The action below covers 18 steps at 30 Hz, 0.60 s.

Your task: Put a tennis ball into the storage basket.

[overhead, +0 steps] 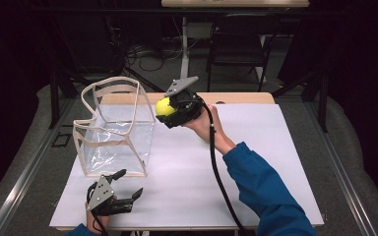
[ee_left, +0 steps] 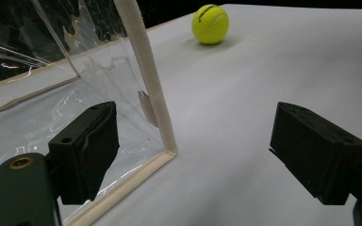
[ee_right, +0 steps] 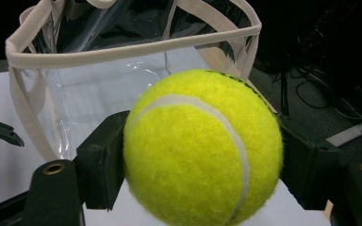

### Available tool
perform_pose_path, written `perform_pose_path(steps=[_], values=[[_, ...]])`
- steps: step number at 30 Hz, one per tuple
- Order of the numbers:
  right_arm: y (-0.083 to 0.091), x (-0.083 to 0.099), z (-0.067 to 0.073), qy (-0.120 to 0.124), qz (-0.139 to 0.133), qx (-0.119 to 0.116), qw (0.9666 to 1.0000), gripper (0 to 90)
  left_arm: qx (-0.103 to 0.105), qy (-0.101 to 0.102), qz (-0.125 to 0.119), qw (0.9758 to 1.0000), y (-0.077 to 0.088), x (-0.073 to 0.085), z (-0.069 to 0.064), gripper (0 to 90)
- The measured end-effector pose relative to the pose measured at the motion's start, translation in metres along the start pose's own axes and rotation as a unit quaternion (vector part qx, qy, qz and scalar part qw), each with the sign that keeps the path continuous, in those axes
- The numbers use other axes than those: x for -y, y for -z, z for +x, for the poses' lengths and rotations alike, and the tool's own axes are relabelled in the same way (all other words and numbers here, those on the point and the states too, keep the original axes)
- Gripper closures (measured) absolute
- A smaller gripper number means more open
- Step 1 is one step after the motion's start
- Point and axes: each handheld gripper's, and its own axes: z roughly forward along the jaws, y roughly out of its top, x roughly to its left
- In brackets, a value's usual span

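One tennis ball (ee_right: 202, 150) is what I am working with. It is clamped between the two black jaws of my right tool (overhead: 167, 112), one pad on each side, and held in the air above the surface (overhead: 256, 162). Being round, the ball has no long axis. Its white seam curves over the face turned toward my camera, and I can read no print on that face.

The next move, as I judge it, turns on the clear bag (ee_right: 122, 52) with the cream trim. In the right gripper view its open mouth lies straight ahead, beyond the ball. From above, the ball hangs just beside the right-hand rim of the bag (overhead: 115, 81), about level with it and not yet over the opening. It would have to travel leftward across that rim before I let it go.

My right hand (overhead: 204, 123) is the nearer one. My left tool (overhead: 129, 183) rests low by the bag's near corner, jaws wide apart and holding nothing.

Farther off in the left gripper view, a yellow ball on the surface (ee_left: 210, 23) carries dark print too small to read. A small tag (ee_left: 146, 106) on the bag's seam shows no legible writing.
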Motion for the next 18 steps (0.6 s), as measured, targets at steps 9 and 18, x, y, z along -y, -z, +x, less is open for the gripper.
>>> perform_pose_path(steps=[9,18], values=[[-0.005,-0.006,0.000,0.003,0.002,0.000,1.0000,25.7,0.000,0.001,-0.001,1.0000,0.000,0.000,0.000,16.1],[-0.006,-0.011,0.002,0.008,0.001,0.000,1.0000,25.7,0.000,0.002,-0.002,1.0000,0.000,0.000,0.000,16.1]])
